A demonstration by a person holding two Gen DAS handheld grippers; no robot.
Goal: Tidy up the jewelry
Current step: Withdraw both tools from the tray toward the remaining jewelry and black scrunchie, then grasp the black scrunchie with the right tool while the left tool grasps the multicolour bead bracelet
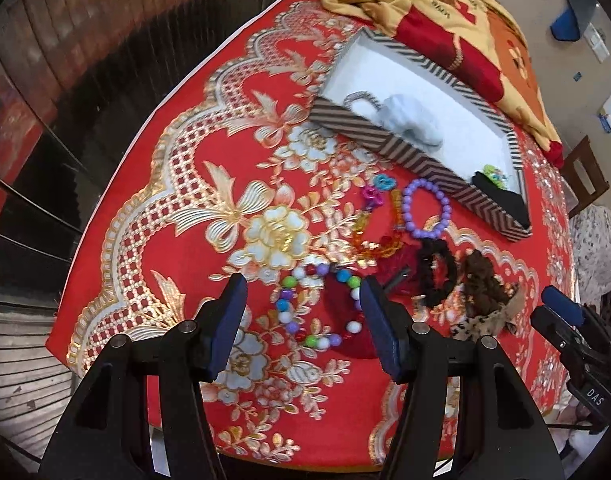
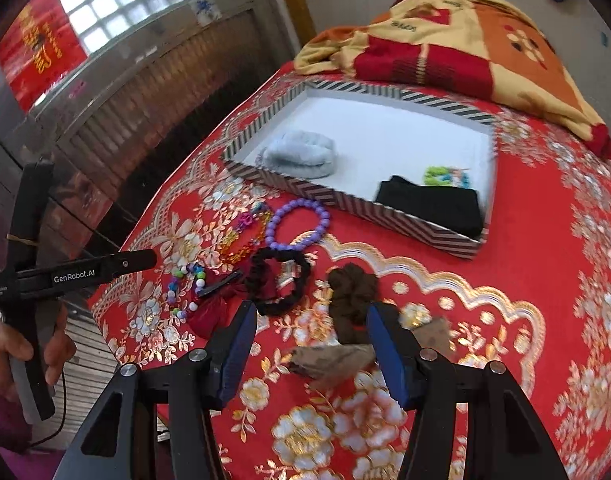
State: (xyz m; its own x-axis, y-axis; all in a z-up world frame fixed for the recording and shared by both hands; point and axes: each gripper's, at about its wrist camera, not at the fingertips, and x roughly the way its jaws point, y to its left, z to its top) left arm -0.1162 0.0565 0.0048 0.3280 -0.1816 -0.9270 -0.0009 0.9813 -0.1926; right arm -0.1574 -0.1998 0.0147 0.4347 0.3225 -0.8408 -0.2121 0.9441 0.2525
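Left wrist view showed the left tongs (image 1: 301, 320) wide open and empty above a multicolour bead bracelet (image 1: 317, 304) on the bench (image 1: 177, 248). The right tongs (image 2: 311, 344) gaped empty over a brown scrunchie (image 2: 351, 296). The striped box (image 2: 345, 200) sat just beyond a purple bracelet (image 2: 297, 224).

table cloth (image 2: 545, 272): red, gold-white floral embroidery | cardboard box (image 2: 385, 204): black-white chevron stripes, white inside | round bead bracelet (image 2: 297, 224): purple | fabric scrunchie (image 2: 281, 280): black
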